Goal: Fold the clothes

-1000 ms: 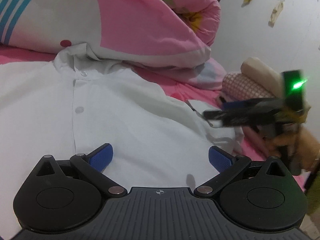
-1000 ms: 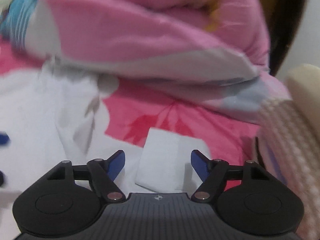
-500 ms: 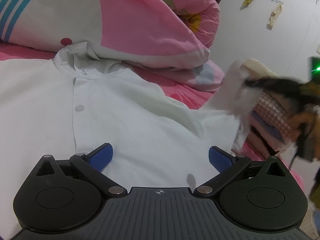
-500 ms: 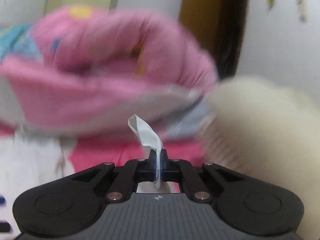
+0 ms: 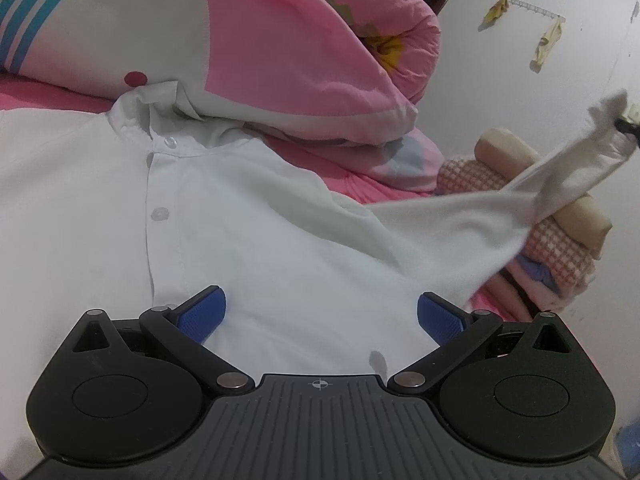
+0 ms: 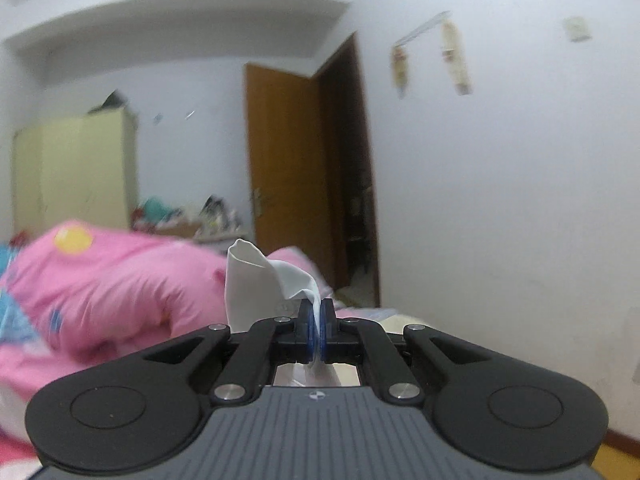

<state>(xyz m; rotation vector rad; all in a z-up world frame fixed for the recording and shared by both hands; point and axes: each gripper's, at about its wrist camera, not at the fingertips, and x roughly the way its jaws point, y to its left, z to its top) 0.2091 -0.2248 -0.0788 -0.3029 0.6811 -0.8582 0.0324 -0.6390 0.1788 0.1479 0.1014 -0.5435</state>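
Note:
A white button-up shirt [image 5: 248,232] lies face up on the pink bed, its collar tucked against the quilt. My left gripper [image 5: 318,314] hovers open low over the shirt's front, nothing between its blue pads. The shirt's sleeve [image 5: 500,208] is pulled up and out to the right, stretched taut in the air. My right gripper [image 6: 317,330] is shut on the sleeve end [image 6: 264,276], whose cuff sticks up above the pads. In the left wrist view only a dark tip of that gripper shows at the right edge.
A rolled pink and white quilt [image 5: 280,60] lies right behind the shirt. A stack of folded clothes [image 5: 560,240] stands at the bed's right side by the white wall. Across the room are a brown door [image 6: 288,184] and a yellow wardrobe [image 6: 76,172].
My right gripper shut on the sleeve end that lay flat on the bed, then rose and swung right, lifting the sleeve until taut. The left gripper stayed put.

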